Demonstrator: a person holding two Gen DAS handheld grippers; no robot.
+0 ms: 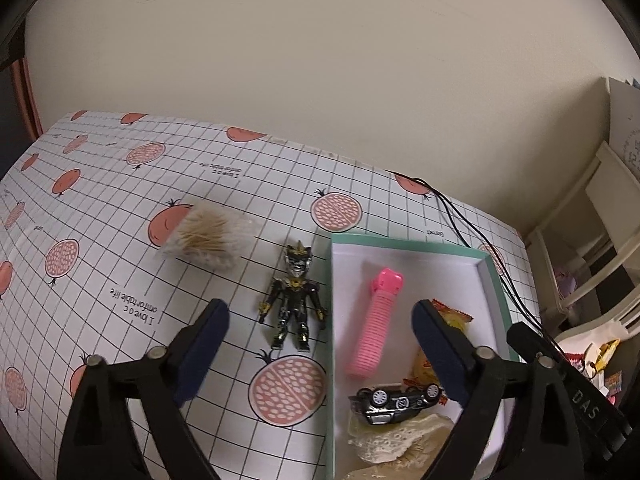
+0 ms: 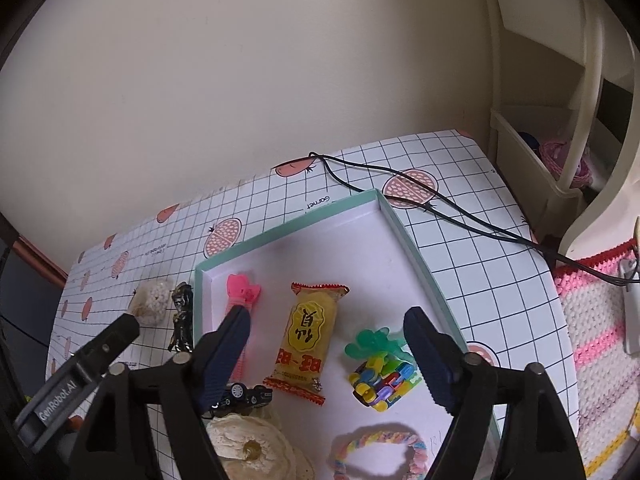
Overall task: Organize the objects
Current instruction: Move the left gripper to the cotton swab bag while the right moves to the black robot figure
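Black-and-gold armoured toy figure (image 1: pixel 294 300) lies on checked bench (image 1: pixel 120 240), just left of mint-rimmed white tray (image 1: pixel 332 320), long axis along your left gripper (image 1: pixel 320 320); its jaws apart, empty. Left hand nearer; right gripper (image 2: pixel 326 340) jaws apart over tray.

Ahead of my left tongs (image 1: pixel 320 344) the figure (image 1: pixel 294 300) lies outside the box (image 1: pixel 412 240), left of it; what may be swabs (image 1: pixel 208 238) sits beyond. Between my right tongs (image 2: pixel 326 354): a snack packet (image 2: pixel 306 340), in the box.

The gridded pomegranate-print table (image 1: pixel 120 264) carries a mint tray (image 1: pixel 330 320), toy figure (image 1: pixel 294 300), cotton-swab bag (image 1: pixel 208 236) and black cable (image 2: pixel 400 184).
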